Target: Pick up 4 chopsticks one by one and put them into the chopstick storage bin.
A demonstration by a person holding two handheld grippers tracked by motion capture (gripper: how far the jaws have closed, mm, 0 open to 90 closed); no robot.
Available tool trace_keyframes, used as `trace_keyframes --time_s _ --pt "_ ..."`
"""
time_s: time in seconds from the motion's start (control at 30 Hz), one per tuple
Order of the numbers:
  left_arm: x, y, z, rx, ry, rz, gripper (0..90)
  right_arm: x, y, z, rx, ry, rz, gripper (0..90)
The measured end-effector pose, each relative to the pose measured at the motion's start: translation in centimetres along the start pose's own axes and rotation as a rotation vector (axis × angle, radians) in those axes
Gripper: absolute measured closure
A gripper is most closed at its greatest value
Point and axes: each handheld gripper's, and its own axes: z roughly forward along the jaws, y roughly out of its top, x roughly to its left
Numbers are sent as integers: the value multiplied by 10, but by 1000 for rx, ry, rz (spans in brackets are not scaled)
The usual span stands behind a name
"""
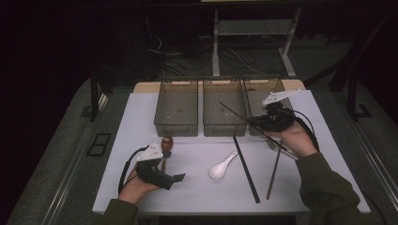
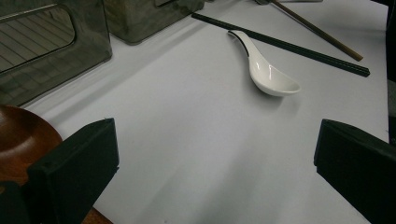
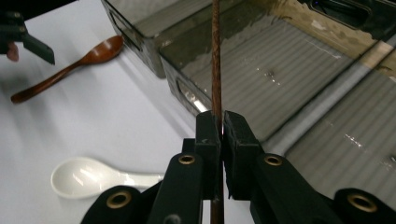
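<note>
One brown chopstick point(image 3: 216, 70) sat clamped between the jaws of the right hand-held gripper point(image 3: 222, 123), its free length running straight out past the tips and over the middle bin point(image 3: 261, 60). In the high view it slanted up-left from that hand-held gripper point(image 1: 257, 123) above the bin point(image 1: 220, 112). Left hand-held gripper point(image 1: 174, 178) rested on the counter point(image 1: 197, 187), jaws apart, white spoon point(image 2: 268, 74) ahead.

On the white table point(image 1: 141, 117), a white spoon point(image 1: 222, 166) lies at center, a black chopstick point(image 1: 246, 168) and brown chopstick point(image 1: 273, 172) toward 3 o'clock, a wooden spoon point(image 1: 166, 146) toward 9 o'clock, a fork point(image 1: 277, 146) near 3.
</note>
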Motion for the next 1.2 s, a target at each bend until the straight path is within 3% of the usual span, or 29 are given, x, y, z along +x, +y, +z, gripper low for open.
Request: trace_keyframes --time_s 0.3,0.93,1.2 --pt "0 0 1 2 -7 1 0 6 34 29 8 9 5 843" --pt "0 0 1 -11 -18 4 0 32 99 110 71 -1 11 843" --pt "-1 1 2 -22 -22 -8 0 38 123 136 60 -6 26 843"
